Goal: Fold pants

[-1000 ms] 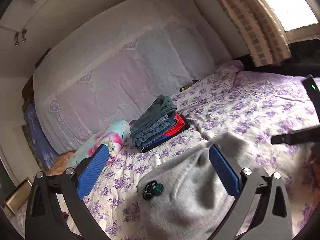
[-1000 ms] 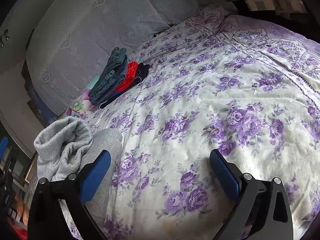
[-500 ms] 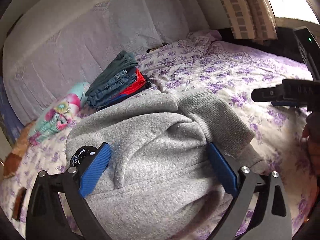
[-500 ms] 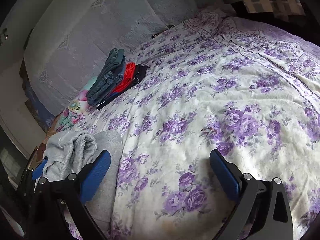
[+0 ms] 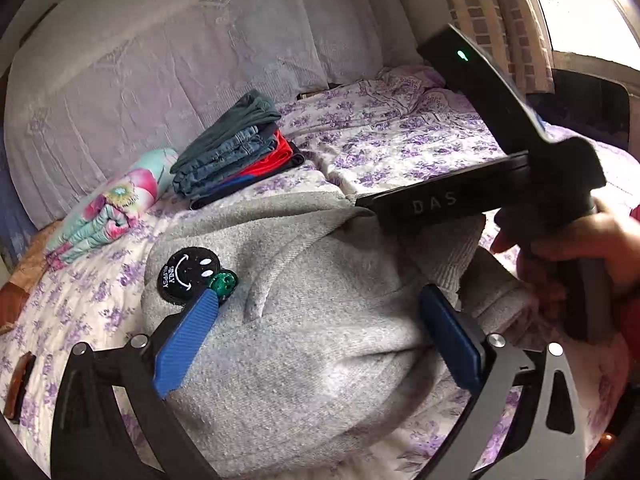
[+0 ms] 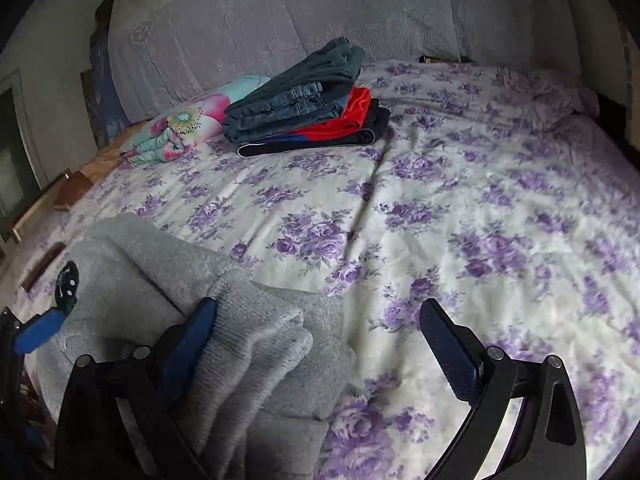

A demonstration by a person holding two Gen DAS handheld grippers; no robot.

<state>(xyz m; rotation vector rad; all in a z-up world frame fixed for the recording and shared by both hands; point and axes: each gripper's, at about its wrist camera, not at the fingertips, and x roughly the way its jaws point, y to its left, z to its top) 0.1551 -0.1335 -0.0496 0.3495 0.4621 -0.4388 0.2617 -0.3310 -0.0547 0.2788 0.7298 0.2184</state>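
Grey sweatpants (image 5: 304, 320) lie bunched on the bed's near edge, with a round black smiley patch (image 5: 187, 274) on top. My left gripper (image 5: 316, 332) is open, its blue pads astride the grey heap. My right gripper (image 6: 316, 344) is open; its left pad (image 6: 192, 336) rests against the ribbed cuff of the pants (image 6: 248, 344), its right pad over the bare sheet. The right gripper's black body (image 5: 480, 192) shows in the left wrist view, just above the pants.
A stack of folded clothes (image 6: 304, 108), jeans over red and dark items, lies at the back of the floral sheet (image 6: 460, 220). A rolled floral blanket (image 6: 188, 124) lies left of it. A padded headboard (image 6: 280, 12) stands behind. A window with curtain (image 5: 500, 12) is right.
Both grippers have come down onto the grey pants. The right gripper swung left to the pants' cuff and now shows close in the left wrist view. The pants lie lower and flatter.
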